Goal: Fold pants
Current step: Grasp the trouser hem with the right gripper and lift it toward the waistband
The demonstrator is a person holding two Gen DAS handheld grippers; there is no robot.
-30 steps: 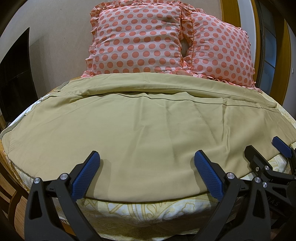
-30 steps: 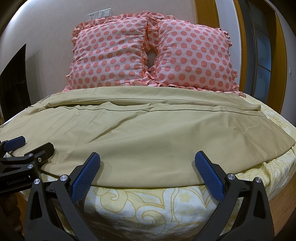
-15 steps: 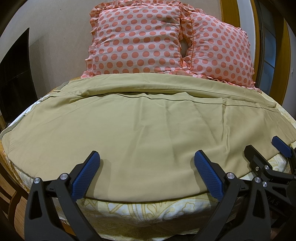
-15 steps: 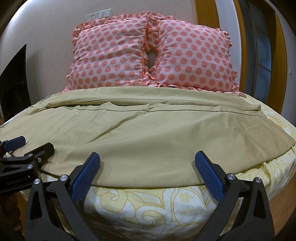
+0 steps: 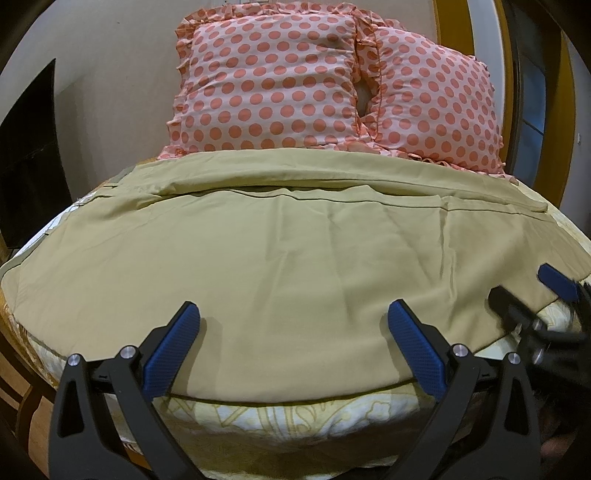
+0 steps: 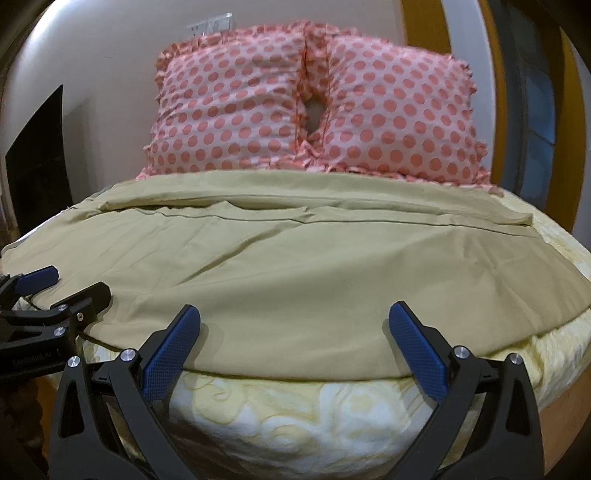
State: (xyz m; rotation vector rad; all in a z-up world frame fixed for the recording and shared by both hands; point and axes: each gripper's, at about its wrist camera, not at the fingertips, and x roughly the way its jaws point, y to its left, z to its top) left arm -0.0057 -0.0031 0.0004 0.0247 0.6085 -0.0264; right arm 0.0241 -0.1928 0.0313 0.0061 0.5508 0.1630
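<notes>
The khaki pants (image 5: pixel 280 251) lie spread flat across the bed, legs running left to right, the far leg folded along the back; they also show in the right wrist view (image 6: pixel 303 266). My left gripper (image 5: pixel 293 347) is open and empty, its blue pads just above the near hem. My right gripper (image 6: pixel 295 347) is open and empty over the near hem further right. The right gripper shows blurred at the right edge of the left wrist view (image 5: pixel 532 299). The left gripper shows at the left edge of the right wrist view (image 6: pixel 62 291).
Two pink polka-dot pillows (image 5: pixel 280 85) (image 6: pixel 399 118) stand against the wall at the head of the bed. A yellow patterned bedsheet (image 6: pixel 295 413) covers the mattress and drops off at the near edge. A dark panel (image 5: pixel 26 155) is at left, a wooden door frame (image 6: pixel 424 26) at right.
My right gripper has moved forward and a little up over the pants' near hem, its view now blurred. My left gripper has barely moved. The pants lie as before.
</notes>
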